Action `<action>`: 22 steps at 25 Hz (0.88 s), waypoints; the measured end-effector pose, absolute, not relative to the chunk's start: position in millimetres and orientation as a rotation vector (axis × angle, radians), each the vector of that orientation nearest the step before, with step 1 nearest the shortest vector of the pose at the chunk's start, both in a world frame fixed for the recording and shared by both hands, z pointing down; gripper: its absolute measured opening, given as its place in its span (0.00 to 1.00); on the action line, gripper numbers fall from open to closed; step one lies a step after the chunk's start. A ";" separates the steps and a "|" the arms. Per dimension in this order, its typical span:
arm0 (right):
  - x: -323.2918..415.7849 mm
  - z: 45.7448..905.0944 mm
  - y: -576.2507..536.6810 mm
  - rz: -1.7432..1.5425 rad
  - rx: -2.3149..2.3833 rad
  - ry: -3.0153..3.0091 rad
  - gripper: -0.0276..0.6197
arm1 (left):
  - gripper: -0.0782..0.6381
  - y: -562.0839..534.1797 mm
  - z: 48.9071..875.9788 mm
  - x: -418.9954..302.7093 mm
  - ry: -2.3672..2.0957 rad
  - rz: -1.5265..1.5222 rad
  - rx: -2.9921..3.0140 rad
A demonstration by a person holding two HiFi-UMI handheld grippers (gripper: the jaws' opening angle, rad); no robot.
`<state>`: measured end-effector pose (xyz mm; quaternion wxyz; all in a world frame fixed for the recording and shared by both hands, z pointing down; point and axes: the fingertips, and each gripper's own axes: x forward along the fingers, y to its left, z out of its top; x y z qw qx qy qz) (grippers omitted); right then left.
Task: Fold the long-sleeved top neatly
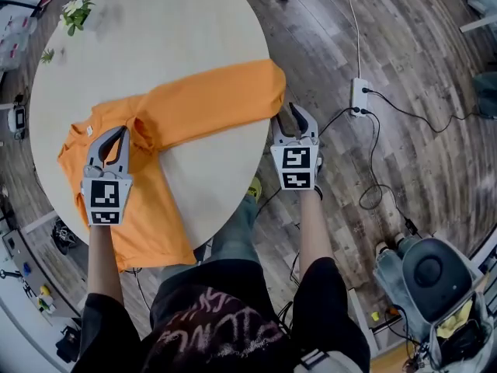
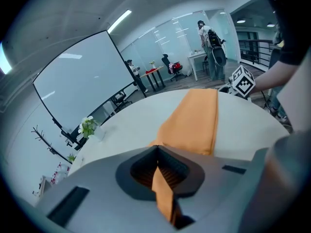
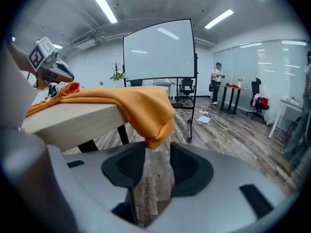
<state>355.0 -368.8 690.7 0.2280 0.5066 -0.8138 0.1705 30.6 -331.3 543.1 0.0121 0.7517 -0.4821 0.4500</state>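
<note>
Head view: the long-sleeved top lies at the lower left of the round table. One sleeve is stretched out toward the right, and its cuff end hangs over the table edge.

- Your left gripper sits where that sleeve meets the body. Its jaws are closed tight on a thin fold of orange cloth, plain in the left gripper view.
- Your right gripper is off the table edge, just below the hanging cuff. Its jaws stand apart with only floor behind the gap. In the right gripper view the cuff dangles just ahead of the pads, and neither pad presses on it.

Step, as I judge it: the sleeve fold, with the shoulder anchored and the cuff not yet taken.

Next move, as I judge it:
- Bring the right jaws up around the cuff and close on both layers.
- Carry the sleeve back across the body while your left grip keeps the shoulder from sliding.

Hard to make out:
- The left gripper covers its own pinch point from above.
- The hem drops over the near table edge behind your arm.
- I cannot pick out the other sleeve.
- How near the cuff hangs to the right pads is unclear.
</note>
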 end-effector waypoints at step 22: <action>397.8 594.8 -378.6 0.287 1.632 -2.129 0.11 | 0.13 -300.3 527.0 12.1 -1.549 1.263 2.318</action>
